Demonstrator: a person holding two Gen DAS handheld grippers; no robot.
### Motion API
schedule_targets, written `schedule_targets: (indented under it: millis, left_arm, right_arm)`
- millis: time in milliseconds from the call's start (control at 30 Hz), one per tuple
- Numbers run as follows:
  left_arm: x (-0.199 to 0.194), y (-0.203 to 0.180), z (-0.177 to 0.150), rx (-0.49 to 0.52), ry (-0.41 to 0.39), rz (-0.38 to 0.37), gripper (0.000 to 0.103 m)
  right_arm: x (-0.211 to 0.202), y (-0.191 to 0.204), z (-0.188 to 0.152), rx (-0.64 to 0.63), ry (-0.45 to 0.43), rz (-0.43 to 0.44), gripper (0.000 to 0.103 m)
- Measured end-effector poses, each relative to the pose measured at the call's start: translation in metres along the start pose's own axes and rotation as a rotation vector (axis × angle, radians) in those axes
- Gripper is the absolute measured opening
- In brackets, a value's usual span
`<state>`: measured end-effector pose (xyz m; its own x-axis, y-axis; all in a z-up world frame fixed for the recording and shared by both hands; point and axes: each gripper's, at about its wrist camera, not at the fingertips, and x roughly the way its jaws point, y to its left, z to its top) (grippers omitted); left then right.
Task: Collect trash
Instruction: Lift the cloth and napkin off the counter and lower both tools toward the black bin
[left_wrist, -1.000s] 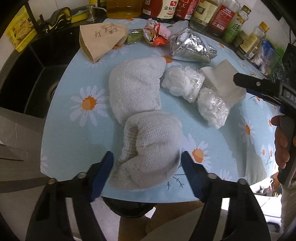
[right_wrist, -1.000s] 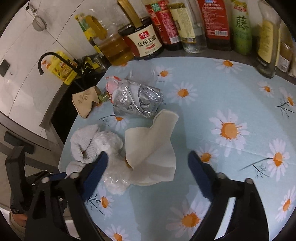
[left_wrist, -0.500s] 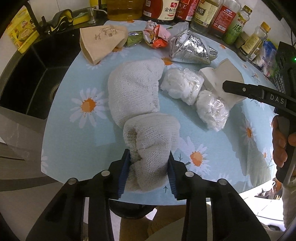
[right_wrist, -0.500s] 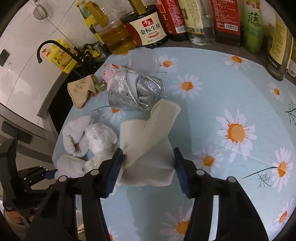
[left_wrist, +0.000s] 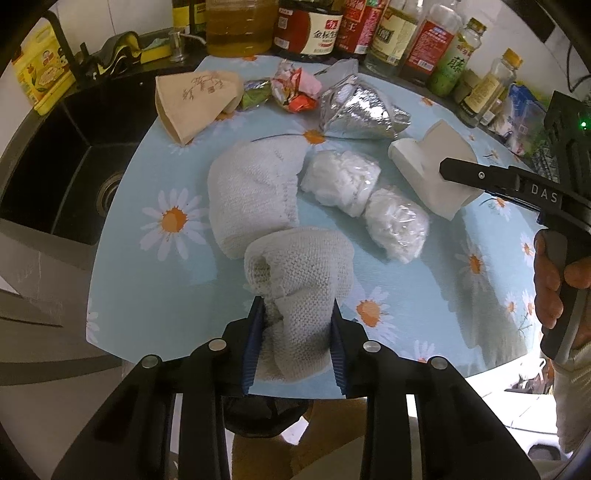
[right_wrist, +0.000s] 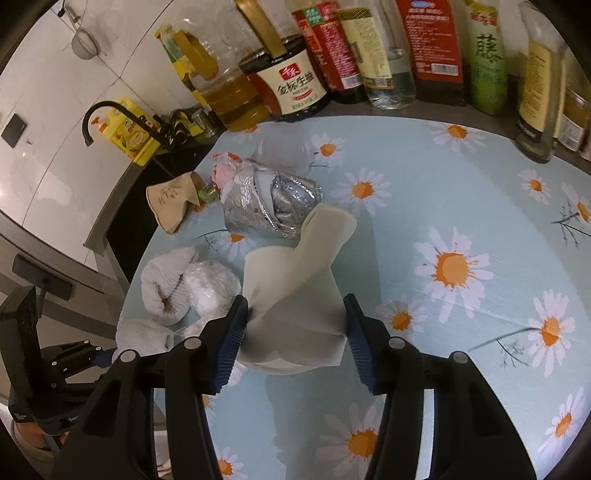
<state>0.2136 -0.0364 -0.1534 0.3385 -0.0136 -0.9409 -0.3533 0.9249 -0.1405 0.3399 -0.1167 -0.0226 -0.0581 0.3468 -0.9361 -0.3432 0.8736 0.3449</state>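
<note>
Bunching between ribbed blue fingers: nubbly knit cloth, smooth folded paper.

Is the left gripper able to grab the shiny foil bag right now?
Probably not. The left gripper is already shut on a knitted cloth, and the foil bag lies far across the table, past another cloth and a plastic-wrapped bundle. It would have to let go first.

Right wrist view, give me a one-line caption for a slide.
Right gripper clamps a crumpled cream paper on the daisy-print table cover, foil wrapper behind.
</note>
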Motion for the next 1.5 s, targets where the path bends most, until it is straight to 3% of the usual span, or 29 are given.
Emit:
schedule_targets:
  millis: [367,867,1500]
  left_arm:
    - [-0.033,0.005,-0.007,0.098,-0.075,-0.089,0.031]
    - [-0.071,0.044,-0.043,0.227,-0.134,-0.193,0.031]
    - [-0.081,0.092,-0.114,0.291,-0.089,-0.261,0.031]
  right_arm:
    - [-0.045,0.022,-0.026,0.064,-0.115,-0.078,0.053]
    - [-0.085,0.100,-0.103,0.163,-0.226,-0.168,0.053]
    - [-0.055,0.189,-0.197,0.202,-0.187,-0.176,0.053]
